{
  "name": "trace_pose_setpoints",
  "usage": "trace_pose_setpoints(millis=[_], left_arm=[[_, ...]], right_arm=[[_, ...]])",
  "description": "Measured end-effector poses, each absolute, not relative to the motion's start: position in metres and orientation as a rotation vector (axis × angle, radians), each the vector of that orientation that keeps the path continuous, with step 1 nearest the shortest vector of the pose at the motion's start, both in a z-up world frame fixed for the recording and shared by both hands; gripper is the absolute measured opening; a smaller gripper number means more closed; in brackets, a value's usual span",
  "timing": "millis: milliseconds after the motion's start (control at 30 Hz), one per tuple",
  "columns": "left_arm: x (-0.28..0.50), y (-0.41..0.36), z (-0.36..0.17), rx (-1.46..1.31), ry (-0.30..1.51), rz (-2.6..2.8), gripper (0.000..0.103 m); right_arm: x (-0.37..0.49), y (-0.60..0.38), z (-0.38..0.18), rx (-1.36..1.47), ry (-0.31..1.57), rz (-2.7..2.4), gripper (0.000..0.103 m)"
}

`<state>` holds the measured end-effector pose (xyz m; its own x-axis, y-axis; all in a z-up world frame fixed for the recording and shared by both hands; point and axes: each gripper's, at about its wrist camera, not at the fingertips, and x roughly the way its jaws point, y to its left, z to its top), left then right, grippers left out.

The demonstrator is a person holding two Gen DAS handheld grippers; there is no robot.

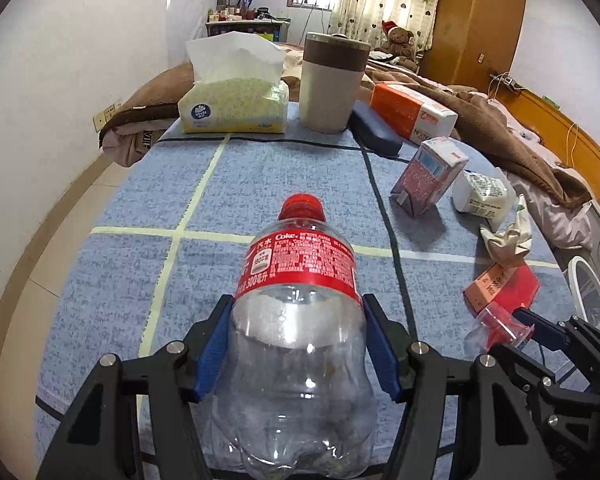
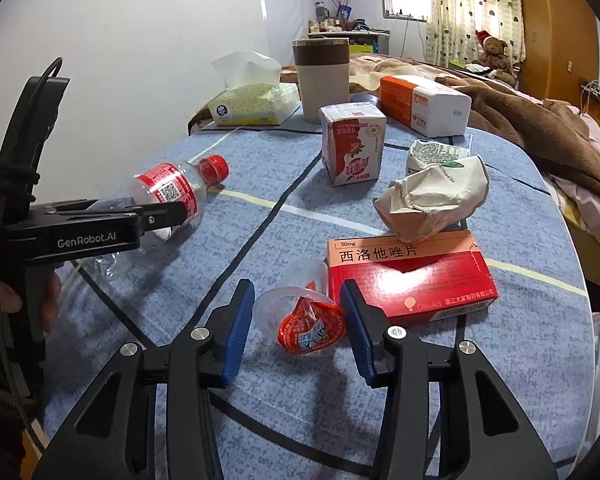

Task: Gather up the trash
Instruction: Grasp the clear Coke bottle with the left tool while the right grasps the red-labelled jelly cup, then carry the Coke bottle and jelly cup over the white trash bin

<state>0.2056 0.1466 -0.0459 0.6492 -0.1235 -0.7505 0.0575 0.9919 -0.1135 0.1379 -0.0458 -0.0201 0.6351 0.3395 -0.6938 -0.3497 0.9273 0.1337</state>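
Observation:
My left gripper [image 1: 298, 340] is shut on an empty clear Coke bottle [image 1: 296, 320] with a red cap and label, held just above the blue cloth; it also shows in the right wrist view [image 2: 168, 196]. My right gripper [image 2: 298, 320] is open, its blue pads either side of a small clear jelly cup with a torn red lid [image 2: 304, 316] lying on the cloth. Close by lie a red medicine box [image 2: 408, 276], a crumpled paper bag [image 2: 432, 204], a red-and-white drink carton [image 2: 354, 144] and a small white yogurt bottle [image 2: 432, 152].
At the table's far edge stand a tissue pack [image 1: 236, 100], a tall beige lidded bin [image 1: 332, 84], a dark blue case [image 1: 376, 132] and an orange-white tissue box [image 1: 412, 114]. A bed with brown blankets [image 1: 500, 132] lies to the right. A white round-rimmed object [image 1: 588, 292] stands off the right edge.

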Motion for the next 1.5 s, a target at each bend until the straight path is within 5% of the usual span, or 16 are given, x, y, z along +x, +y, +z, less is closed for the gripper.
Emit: trace_pose_setpoints(millis=[1500], left_arm=[[0.142,-0.003,0.042,-0.011,0.620,-0.358,0.065]], right_arm=[[0.098,-0.202,0.041,0.149,0.535,0.131,0.046]])
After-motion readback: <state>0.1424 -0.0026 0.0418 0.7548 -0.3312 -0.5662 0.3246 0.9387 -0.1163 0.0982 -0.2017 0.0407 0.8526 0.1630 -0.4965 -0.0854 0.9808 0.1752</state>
